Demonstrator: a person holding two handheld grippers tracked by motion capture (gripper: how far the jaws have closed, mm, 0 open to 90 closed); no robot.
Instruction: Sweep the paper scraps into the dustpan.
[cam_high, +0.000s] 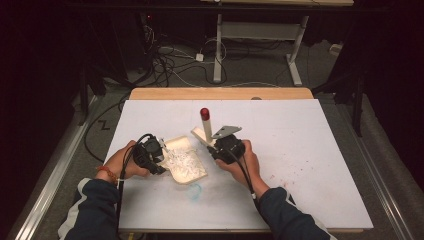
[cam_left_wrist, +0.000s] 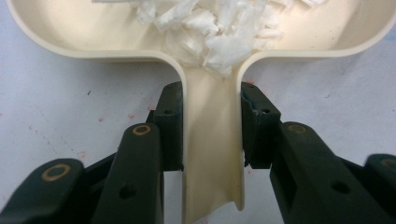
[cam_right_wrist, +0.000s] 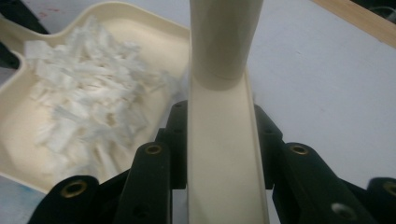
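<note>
A cream dustpan (cam_high: 192, 172) lies at the middle of the white sheet, with a heap of white paper shreds (cam_high: 181, 160) in it. My left gripper (cam_high: 161, 162) is shut on the pan's handle (cam_left_wrist: 212, 154), one pad on each side; the pan (cam_left_wrist: 93, 51) and the shreds (cam_left_wrist: 210, 28) lie just ahead. My right gripper (cam_high: 212, 145) is shut on the flat cream stem of a tool (cam_right_wrist: 224, 177). Its round shaft (cam_high: 206, 127) rises to a red tip (cam_high: 204, 112) just behind the pan. In the right gripper view the pan (cam_right_wrist: 140, 16) and shreds (cam_right_wrist: 84, 102) lie to the left.
The white sheet (cam_high: 300, 130) covers a wooden table whose back edge (cam_high: 220, 93) shows. A faint blue smear (cam_high: 194, 190) marks the sheet near the pan, red specks (cam_high: 295, 172) to the right. Beyond stand desk legs (cam_high: 218, 50) and cables on the floor.
</note>
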